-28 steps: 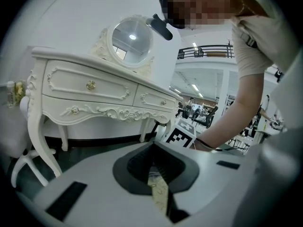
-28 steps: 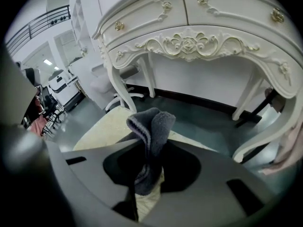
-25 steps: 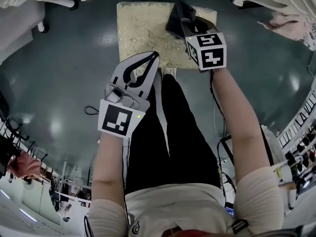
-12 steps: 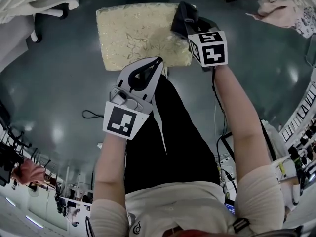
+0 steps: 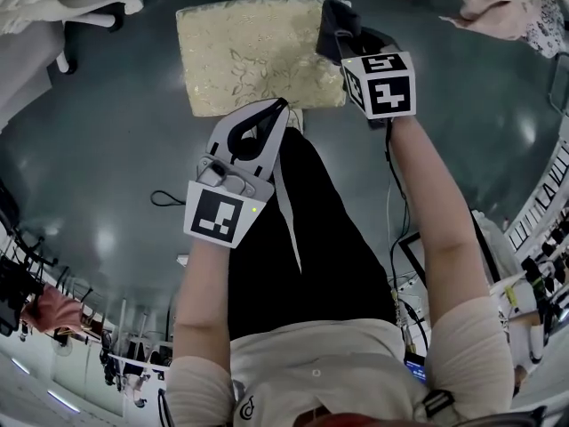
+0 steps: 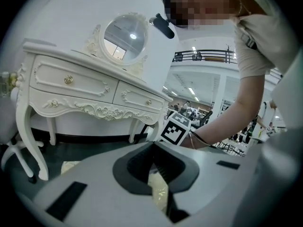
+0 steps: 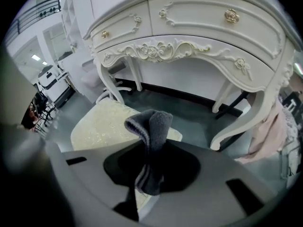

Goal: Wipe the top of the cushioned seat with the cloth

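In the head view the marker cube and the dark grey cloth (image 5: 331, 23) hide the tips of my right gripper (image 7: 150, 145), the cloth also covers the 3 o'clock edge of the cushioned seat (image 5: 249, 56), and I cannot tell if the cloth touches the seat. The right gripper view shows the jaws pinching the folded cloth, which stands up between them. My left gripper (image 5: 281, 105) has its jaws pressed together on nothing at the seat's 6 o'clock edge, and beyond the seat, at 12 o'clock, stands a white dressing table (image 7: 199, 27) with a pink garment (image 7: 267, 131) by its leg, partly cut off.
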Demonstrator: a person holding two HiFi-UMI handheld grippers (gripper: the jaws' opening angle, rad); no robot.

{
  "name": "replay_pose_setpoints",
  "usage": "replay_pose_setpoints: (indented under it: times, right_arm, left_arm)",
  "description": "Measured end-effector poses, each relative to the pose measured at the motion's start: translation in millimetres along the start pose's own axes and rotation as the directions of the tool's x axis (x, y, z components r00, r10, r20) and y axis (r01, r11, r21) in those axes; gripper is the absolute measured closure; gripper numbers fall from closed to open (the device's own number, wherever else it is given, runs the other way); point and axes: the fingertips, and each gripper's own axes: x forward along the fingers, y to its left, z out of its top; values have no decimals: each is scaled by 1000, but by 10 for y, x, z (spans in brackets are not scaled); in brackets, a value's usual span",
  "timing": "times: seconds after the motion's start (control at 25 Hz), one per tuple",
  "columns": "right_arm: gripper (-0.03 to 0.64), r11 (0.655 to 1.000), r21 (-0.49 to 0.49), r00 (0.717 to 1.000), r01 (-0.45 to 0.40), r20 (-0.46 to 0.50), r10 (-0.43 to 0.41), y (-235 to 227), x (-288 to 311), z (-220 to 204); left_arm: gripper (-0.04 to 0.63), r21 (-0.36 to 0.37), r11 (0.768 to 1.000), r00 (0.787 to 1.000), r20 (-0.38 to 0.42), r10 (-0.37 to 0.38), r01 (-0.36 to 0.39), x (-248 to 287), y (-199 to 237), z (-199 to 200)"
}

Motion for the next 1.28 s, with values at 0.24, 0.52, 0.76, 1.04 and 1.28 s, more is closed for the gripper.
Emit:
replay_pose_setpoints:
  times: [0.24, 0.52, 0.76, 1.04, 1.28]
  right_arm:
    - [537, 995, -37, 996, -91, -19, 90, 839, -33, 91]
    - [537, 975, -72, 978, -209, -29, 208, 2066, 147, 249]
    - [537, 970, -84, 973, -227, -52, 223, 2684, 373, 387]
    - [537, 976, -64, 978, -207, -53, 204, 2848, 649, 560]
    - [537, 983, -40, 982, -179, -65, 176, 2677, 725, 495]
  left_arm:
    - [581, 7, 999, 998, 15, 54, -54, -495, 232, 42]
    - [581, 18, 993, 993, 13, 114, -115, -1182, 642, -51]
    - [581, 2, 990, 990, 3, 143, -143, -1699, 966, -130]
    - [581, -18, 988, 988, 1, 153, -153, -1936, 1213, -279]
    - [581, -23, 993, 993, -6, 118, -118, -1863, 1187, -310]
